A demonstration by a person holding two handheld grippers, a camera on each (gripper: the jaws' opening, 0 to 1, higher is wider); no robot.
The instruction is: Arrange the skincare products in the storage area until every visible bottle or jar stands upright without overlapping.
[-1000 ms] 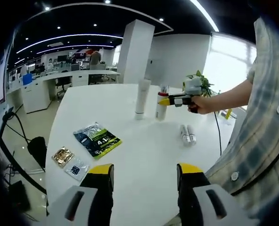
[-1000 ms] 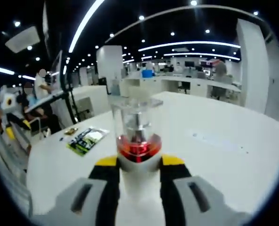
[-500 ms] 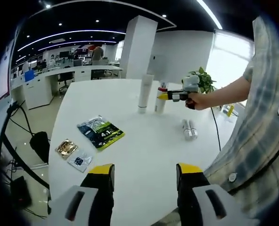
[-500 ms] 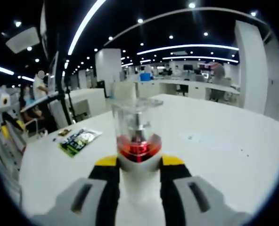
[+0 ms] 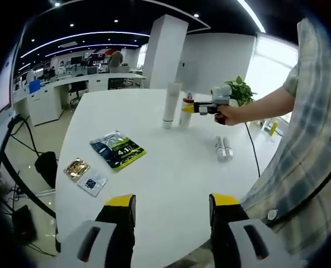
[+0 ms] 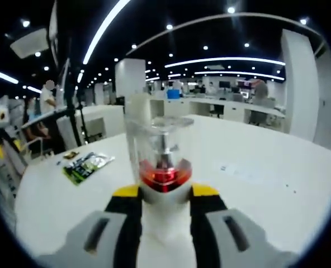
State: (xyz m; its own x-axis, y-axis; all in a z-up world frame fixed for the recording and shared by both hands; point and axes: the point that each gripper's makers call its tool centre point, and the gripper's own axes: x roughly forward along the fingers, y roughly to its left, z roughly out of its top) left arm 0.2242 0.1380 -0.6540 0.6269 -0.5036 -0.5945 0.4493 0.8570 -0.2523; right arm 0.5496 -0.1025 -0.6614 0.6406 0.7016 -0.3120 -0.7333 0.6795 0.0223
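The right gripper (image 6: 164,204) squeezes a pump bottle (image 6: 161,167) mid-frame, keeping it upright beside the tall white tube (image 5: 170,105). The left gripper (image 5: 171,204) waits open, low. Two bottles (image 5: 223,149) lie flat, right of center.

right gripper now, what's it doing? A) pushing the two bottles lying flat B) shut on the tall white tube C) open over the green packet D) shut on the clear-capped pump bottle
D: in the right gripper view the right gripper has its jaws closed against the pump bottle, red collar and clear cap rising just above them; the left gripper view shows the same grip beside the tall white tube.
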